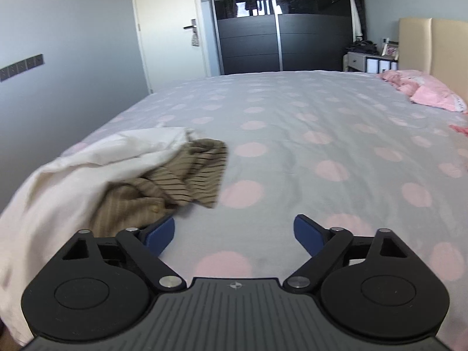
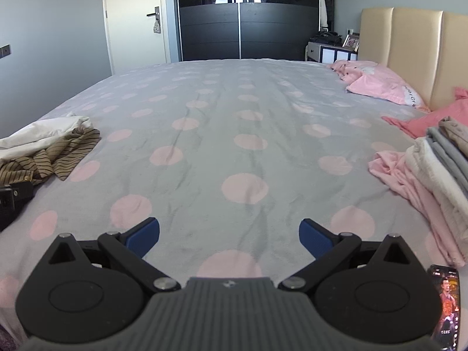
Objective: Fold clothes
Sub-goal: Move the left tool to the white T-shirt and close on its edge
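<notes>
While both tools hang low over the grey bedsheet with pale pink polka dots (image 2: 234, 111), neither one grips anything. Left gripper (image 1: 234, 232): blue-padded fingers spread wide, bare sheet between them. Its left pad (image 1: 161, 234) sits just beside the near edge of a crumpled tan shirt with thin dark stripes (image 1: 187, 175) — whether they touch, cannot tell. A rumpled white cloth (image 1: 73, 175) lies partly over that shirt, on the left side of the bed.

Right gripper (image 2: 229, 235): fingers likewise wide apart, empty, above the middle of the sheet. From the right wrist view the striped shirt and white cloth are well apart to the left; part of the left tool shows at the left frame edge, just beside the shirt.

On the right side of the bed — a stack of folded garments (image 2: 438, 161), grey and off-white over pink, with a coral-pink piece (image 2: 424, 120) behind it. A phone with a lit screen (image 2: 447, 307) lies at the lower right corner. Pink pillow (image 2: 383, 87) rests against the beige padded headboard (image 2: 409, 44). Dark sliding wardrobe (image 2: 248, 14) and cream door (image 2: 134, 14) stand beyond the bed.
</notes>
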`<action>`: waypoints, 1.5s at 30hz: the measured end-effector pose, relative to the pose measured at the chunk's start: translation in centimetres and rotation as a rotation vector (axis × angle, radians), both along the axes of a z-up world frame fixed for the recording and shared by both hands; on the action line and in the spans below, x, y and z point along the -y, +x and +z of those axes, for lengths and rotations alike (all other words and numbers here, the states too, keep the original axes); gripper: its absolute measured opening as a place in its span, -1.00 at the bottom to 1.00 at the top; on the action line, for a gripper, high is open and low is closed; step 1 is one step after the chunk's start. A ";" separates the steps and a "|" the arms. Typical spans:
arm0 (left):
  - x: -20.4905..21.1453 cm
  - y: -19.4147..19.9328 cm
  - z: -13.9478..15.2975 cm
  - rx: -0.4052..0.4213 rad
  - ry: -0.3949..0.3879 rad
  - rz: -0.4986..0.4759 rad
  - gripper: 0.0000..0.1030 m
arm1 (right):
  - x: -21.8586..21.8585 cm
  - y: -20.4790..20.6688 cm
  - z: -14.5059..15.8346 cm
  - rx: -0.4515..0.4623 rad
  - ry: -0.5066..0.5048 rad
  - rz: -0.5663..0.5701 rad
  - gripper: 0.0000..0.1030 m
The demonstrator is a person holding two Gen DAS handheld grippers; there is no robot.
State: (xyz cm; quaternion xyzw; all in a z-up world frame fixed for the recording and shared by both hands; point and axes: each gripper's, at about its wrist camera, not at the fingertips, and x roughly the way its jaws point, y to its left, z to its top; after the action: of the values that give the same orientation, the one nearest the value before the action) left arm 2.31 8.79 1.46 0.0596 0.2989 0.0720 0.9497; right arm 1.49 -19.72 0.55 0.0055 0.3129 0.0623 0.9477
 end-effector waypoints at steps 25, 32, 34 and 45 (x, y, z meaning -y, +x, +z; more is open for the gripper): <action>-21.7 5.8 1.0 -0.048 0.155 0.189 -0.03 | -4.3 4.1 -3.1 -0.124 -0.032 0.095 0.99; -23.3 7.2 2.0 -0.029 0.060 0.218 -0.73 | -5.0 4.6 -3.4 -0.133 -0.030 0.104 0.99; -23.1 7.0 2.9 -0.003 0.044 0.213 -0.87 | -5.2 4.7 -3.4 -0.132 -0.029 0.108 0.99; -12.9 2.9 10.6 0.197 0.025 -0.118 -0.98 | -5.3 4.1 -1.8 -0.084 -0.009 0.116 0.99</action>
State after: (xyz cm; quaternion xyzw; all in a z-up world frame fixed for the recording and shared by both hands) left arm 5.24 21.71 12.11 0.0816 0.1991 0.0250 0.9762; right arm 5.56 -14.43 -1.26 -0.0143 0.3526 0.1156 0.9285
